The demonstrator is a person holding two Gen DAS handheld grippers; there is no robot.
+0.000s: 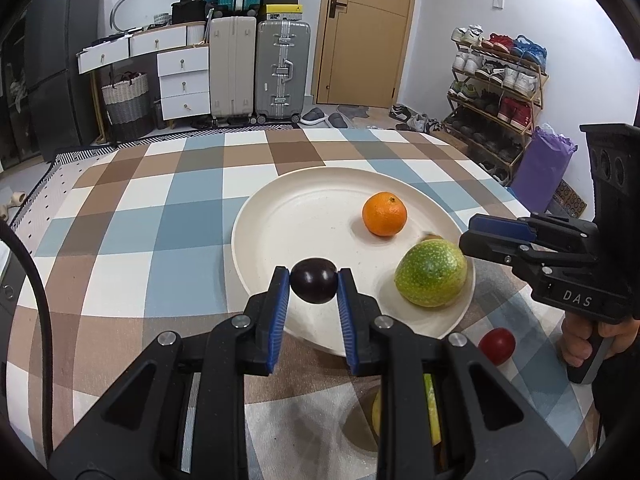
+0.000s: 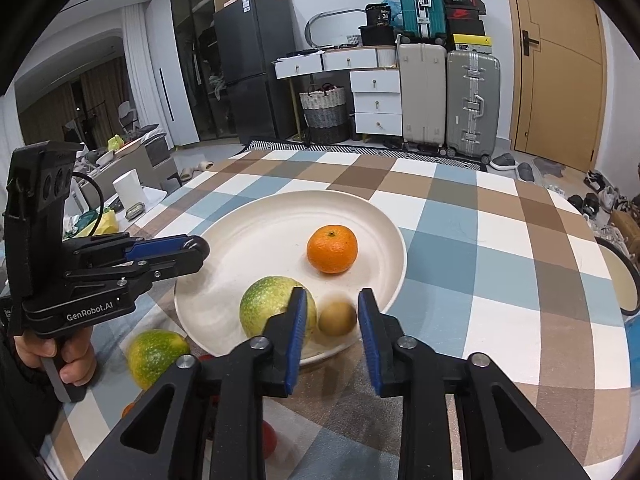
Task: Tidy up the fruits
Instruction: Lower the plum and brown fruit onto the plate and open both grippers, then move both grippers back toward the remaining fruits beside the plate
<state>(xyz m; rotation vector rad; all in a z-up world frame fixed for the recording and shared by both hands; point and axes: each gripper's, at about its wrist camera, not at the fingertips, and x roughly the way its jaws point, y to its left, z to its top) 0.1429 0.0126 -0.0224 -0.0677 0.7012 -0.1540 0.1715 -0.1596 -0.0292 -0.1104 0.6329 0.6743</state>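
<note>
blue-padded left gripper (image 1: 313, 286) is clamped on a dark plum (image 1: 313, 285) over the plate's (image 1: 280, 216) six o'clock rim. right gripper (image 2: 332, 316) stands apart around a small brown fruit (image 2: 337, 318), pads clear. green fruit (image 2: 266, 308) sits beside; orange (image 2: 331, 249) lies toward twelve.

Orange (image 2: 332, 249), green fruit (image 2: 267, 306), kiwi (image 2: 337, 319) lie on white plate (image 2: 248, 240).
</note>
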